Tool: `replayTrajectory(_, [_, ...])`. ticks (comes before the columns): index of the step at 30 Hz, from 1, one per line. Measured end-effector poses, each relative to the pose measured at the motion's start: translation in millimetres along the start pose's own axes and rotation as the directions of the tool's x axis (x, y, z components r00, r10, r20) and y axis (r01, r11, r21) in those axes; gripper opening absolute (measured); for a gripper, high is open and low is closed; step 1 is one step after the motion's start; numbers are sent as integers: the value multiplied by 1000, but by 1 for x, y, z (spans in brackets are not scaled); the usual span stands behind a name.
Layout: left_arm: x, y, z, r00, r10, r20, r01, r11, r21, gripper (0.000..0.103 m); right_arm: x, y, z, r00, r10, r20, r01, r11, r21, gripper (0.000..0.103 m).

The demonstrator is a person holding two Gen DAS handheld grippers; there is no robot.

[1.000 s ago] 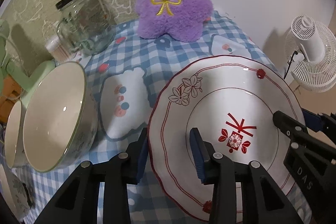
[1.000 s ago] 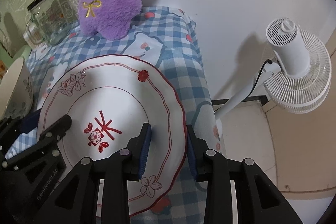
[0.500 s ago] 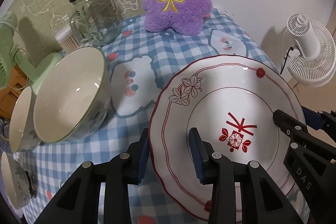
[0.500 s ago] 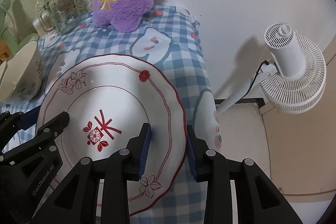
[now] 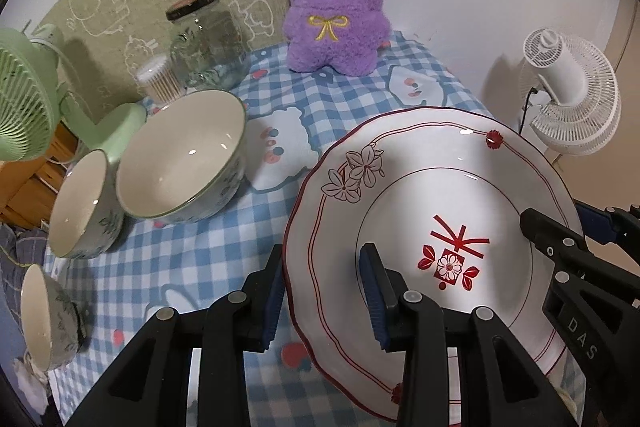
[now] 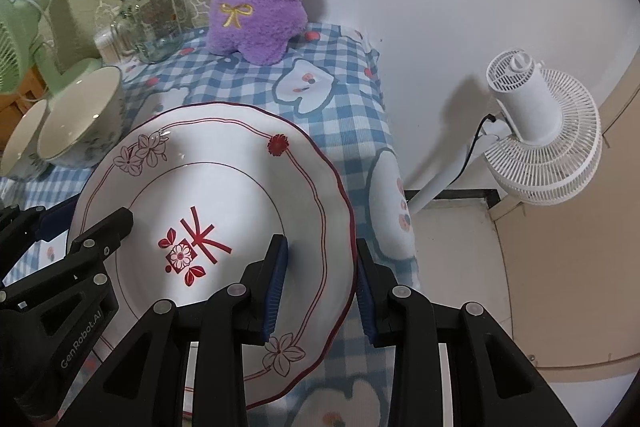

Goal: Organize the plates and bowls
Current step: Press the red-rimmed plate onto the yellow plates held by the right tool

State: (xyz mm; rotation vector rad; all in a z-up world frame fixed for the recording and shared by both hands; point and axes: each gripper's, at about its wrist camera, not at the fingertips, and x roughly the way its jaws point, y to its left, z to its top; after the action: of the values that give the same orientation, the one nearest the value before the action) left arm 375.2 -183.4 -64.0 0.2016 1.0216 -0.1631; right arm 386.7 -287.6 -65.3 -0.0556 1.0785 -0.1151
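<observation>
A white plate (image 5: 432,187) with a red rim line and red flower motif is held above the checked tablecloth, clear of it. My left gripper (image 5: 324,291) is shut on its left rim. My right gripper (image 6: 320,283) is shut on its right rim (image 6: 332,211); it also shows at the right of the left wrist view (image 5: 560,239). A large bowl (image 5: 180,155), a medium bowl (image 5: 80,203) and a small bowl (image 5: 40,311) stand in a row at the left.
A purple plush toy (image 5: 336,7), a glass jar (image 5: 204,39) and a cotton-swab box (image 5: 158,81) stand at the back. A green fan (image 5: 24,95) is at the far left. A white fan (image 6: 540,131) stands on the floor beyond the table's right edge (image 6: 388,131).
Both grippers have lifted and pulled back with the plate. More of the table and a third bowl have come into view. The grip on the plate is unchanged.
</observation>
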Motion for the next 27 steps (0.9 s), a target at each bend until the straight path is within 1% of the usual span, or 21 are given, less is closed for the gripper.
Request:
replayTrajectory(9, [-36, 4, -19, 999, 0, 36, 0, 1000, 0, 36, -41, 3, -19, 999, -4, 33, 4, 1000, -3, 35])
replayTrajectory(15, [-60, 3, -36, 998, -7, 56, 7, 1000, 5, 36, -65, 3, -38, 998, -7, 54, 7, 1000, -3, 35])
replayTrajectory(27, [-92, -3, -68, 997, -16, 72, 14, 1000, 23, 36, -103, 3, -76, 998, -12, 67, 13, 1000, -14, 35])
